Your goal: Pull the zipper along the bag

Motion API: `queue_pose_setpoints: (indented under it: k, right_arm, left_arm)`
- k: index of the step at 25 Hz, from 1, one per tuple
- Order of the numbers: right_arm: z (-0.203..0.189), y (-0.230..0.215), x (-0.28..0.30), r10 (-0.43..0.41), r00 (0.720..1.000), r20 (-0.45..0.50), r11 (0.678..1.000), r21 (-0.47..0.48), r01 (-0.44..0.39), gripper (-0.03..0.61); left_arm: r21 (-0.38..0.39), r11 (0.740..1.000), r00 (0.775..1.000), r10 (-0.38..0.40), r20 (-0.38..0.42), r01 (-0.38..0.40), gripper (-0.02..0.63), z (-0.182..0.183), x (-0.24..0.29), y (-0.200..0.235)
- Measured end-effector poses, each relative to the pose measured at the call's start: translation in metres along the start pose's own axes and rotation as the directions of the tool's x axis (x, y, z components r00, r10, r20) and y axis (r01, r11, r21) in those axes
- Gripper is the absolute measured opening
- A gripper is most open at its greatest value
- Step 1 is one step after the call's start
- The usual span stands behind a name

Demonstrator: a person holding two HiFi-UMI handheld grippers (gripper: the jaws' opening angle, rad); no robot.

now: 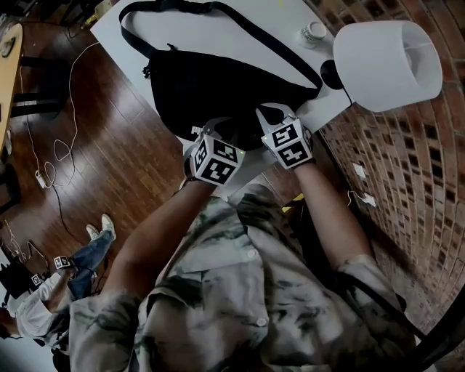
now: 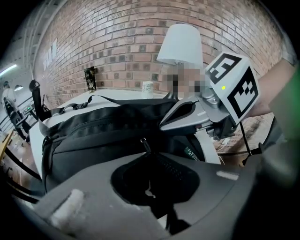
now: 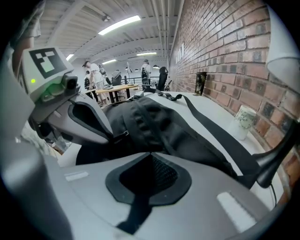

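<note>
A black waist bag lies on the white table, its strap looping toward the far side. My left gripper is at the bag's near edge. In the left gripper view the left gripper is shut, and the small metal zipper pull sticks up from between its tips. My right gripper sits just to the right, at the bag's near right corner. Seen in its own view, the right gripper is shut on a black webbing strip of the bag.
A white lamp and a small cup stand at the table's right end, close to the brick wall. The table's near edge is under my grippers. Cables trail over the wooden floor at left, where a person sits.
</note>
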State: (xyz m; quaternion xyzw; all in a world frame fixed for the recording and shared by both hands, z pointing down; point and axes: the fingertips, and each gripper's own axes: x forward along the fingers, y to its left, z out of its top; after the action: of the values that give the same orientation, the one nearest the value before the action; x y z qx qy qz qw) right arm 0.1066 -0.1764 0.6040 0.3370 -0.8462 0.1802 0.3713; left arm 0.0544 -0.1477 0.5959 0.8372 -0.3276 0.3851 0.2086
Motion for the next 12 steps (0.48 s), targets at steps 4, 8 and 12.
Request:
queue_pose_setpoints:
  k: [4,8,12]
  right_arm:
    - [-0.002,-0.002,0.003,-0.027,0.999,-0.037,1.0,0.0,0.027,0.006]
    - [-0.003,-0.001,0.005,-0.057,0.994,-0.095,0.998,0.013,0.058,0.006]
    - [-0.004,-0.003,0.005,-0.088,0.987,-0.136,0.994,0.047,0.095,0.006]
  left_arm:
    - [0.014,0.997,0.997,-0.077,-0.004,0.077,0.023,-0.003,-0.008,0.011]
    - [0.067,0.989,0.991,-0.135,-0.005,0.135,0.021,0.0,-0.018,0.026]
    - [0.12,0.969,0.977,-0.215,-0.015,0.215,0.022,0.001,-0.022,0.042]
